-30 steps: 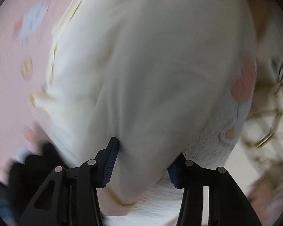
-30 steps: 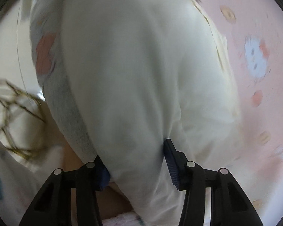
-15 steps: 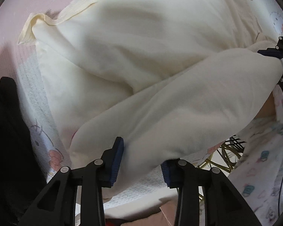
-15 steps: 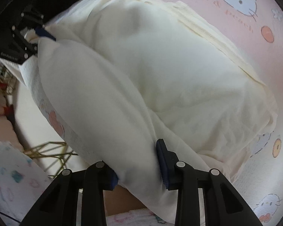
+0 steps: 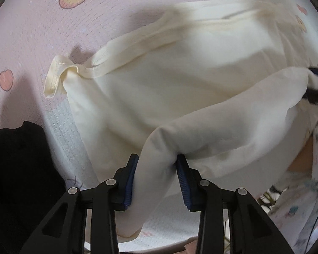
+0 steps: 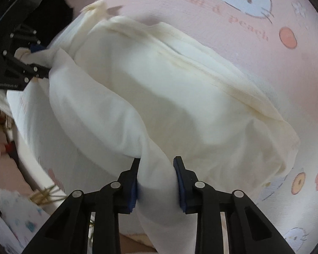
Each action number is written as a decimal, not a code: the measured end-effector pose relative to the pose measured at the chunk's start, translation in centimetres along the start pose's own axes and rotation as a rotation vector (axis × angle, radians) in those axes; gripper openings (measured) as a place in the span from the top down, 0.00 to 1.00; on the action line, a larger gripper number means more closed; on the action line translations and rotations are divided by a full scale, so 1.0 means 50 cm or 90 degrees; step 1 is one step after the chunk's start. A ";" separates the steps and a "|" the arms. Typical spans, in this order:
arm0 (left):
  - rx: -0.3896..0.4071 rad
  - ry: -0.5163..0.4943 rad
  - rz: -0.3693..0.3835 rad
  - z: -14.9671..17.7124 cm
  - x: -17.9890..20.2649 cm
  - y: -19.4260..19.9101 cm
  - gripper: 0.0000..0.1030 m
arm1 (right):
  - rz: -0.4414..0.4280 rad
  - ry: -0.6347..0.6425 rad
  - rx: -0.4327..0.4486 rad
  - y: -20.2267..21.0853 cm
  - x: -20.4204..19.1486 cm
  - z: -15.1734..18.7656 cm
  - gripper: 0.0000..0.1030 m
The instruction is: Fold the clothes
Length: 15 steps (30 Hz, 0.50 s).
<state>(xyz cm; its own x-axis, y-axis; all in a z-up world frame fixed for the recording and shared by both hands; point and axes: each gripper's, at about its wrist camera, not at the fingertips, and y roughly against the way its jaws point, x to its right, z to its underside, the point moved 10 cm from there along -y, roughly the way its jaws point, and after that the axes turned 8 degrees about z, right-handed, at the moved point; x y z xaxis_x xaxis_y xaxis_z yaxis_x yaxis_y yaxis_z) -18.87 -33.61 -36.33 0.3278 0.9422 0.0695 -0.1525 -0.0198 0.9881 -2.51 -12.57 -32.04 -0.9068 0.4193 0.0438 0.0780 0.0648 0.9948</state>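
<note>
Cream garment (image 5: 180, 67) on pink mat (image 5: 31, 31): my left tongs (image 5: 156, 180) and right tongs (image 6: 156, 182) clamp its near fold. Mid-fold, I judge; next, lay it far, edges matched.

Place: a home, most likely a bedroom or a child's room.
Surface: a pink cartoon-cat blanket (image 6: 254, 17) spreads ahead of the fingers, printed with cat faces, peaches and rings.
Laundry: a cream garment (image 5: 180, 80) lies on it; a black garment (image 5: 21, 158) sits left of the fingers.
Edge: a patterned fabric (image 5: 307, 201), pastel-printed, shows lower right.
</note>
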 end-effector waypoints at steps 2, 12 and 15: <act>0.001 0.020 0.008 -0.023 -0.015 -0.013 0.68 | -0.015 -0.028 -0.002 -0.014 0.006 -0.005 0.72; 0.012 0.128 0.111 -0.077 -0.077 -0.001 0.61 | -0.052 -0.123 -0.066 -0.048 0.030 -0.003 0.44; 0.041 0.157 0.154 -0.085 -0.095 0.033 0.48 | -0.023 -0.169 -0.012 0.007 0.056 -0.004 0.33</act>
<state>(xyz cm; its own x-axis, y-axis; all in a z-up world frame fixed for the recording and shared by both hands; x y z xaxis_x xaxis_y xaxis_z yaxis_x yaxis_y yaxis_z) -24.65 -36.68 -35.62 0.0534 0.9601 0.2746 -0.1371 -0.2653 0.9544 -5.10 -11.55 -31.53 -0.7686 0.6396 -0.0153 0.0366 0.0679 0.9970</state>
